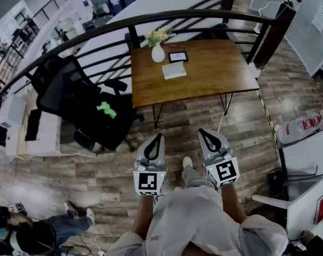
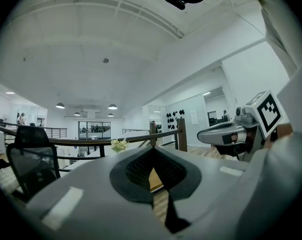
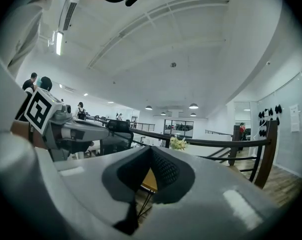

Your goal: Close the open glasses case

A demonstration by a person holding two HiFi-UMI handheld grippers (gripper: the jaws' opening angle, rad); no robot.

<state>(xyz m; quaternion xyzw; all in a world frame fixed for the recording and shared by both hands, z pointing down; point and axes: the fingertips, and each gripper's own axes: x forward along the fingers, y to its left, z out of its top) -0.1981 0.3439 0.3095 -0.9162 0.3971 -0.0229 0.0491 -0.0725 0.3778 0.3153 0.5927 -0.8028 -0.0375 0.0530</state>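
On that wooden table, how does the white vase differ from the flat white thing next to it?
The vase stands upright with flowers in it; the flat thing lies low on the table. The vase is rounded; the flat thing is rectangular. Both are white.

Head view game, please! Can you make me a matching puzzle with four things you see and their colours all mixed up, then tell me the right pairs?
Things:
1. vase
2. office chair
3. table
4. crumpled thing on the chair seat

Colours:
A. green
B. brown
C. white
D. black

Pairs: 1-C, 2-D, 3-B, 4-A.
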